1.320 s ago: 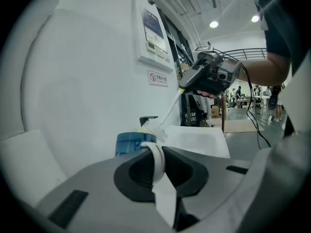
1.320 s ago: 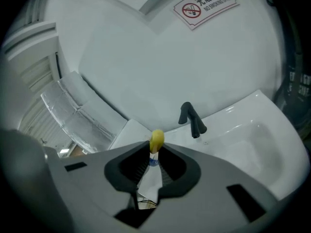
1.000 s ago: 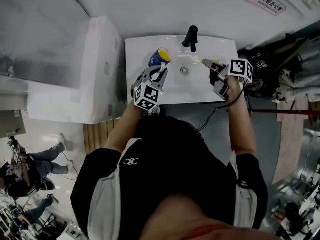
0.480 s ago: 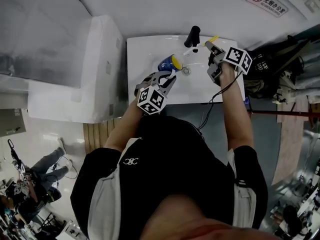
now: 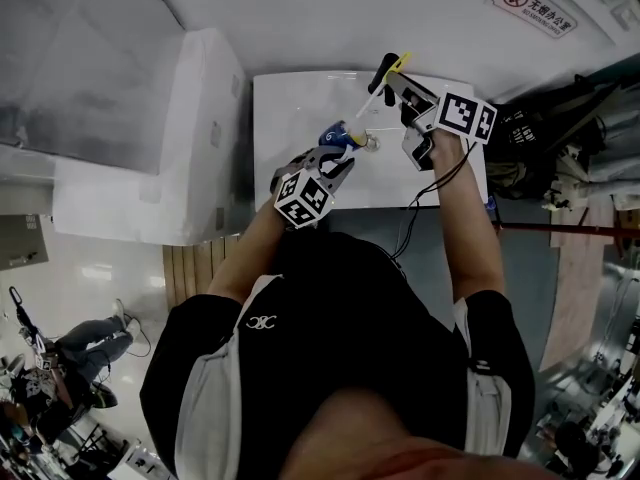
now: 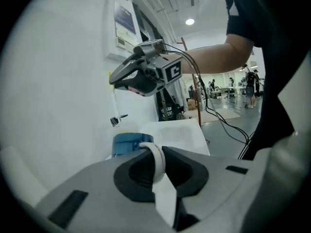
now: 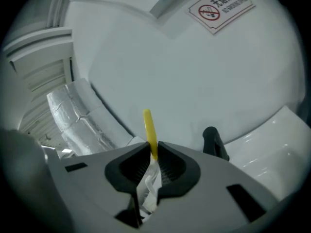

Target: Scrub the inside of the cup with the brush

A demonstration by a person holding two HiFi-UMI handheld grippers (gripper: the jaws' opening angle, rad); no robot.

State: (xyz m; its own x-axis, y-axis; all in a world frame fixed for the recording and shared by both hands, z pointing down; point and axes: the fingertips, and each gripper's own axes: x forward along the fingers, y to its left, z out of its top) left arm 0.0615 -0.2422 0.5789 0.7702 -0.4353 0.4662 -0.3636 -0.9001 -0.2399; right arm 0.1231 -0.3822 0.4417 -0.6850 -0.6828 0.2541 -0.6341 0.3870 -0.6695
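Your left claw (image 5: 333, 158) is nearly shut, its pads clamped on the white handle (image 6: 156, 160) of the blue cup (image 5: 334, 133). The cup juts out just past the jaw tips, over the sink (image 5: 280, 98) basin, left of the drain and nearer the front edge than the back.

Your right claw (image 5: 397, 84) is pinched tight on the brush (image 5: 372, 96), with the yellow end of the handle sticking out beyond the jaws. It hangs by the back edge of the sink, just beside the black faucet (image 5: 384, 67). The thin white stem slants down from it towards the cup.

You look to be at the lining-up step: both tools are gripped and the brush is aimed at the cup's mouth. Scrubbing has probably not begun, though the head view is too small to show whether the bristles have reached the rim.

Next you need the cup's mouth tilted towards the brush and held steady. Then feed the brush in along its own line and work it round the inner wall.
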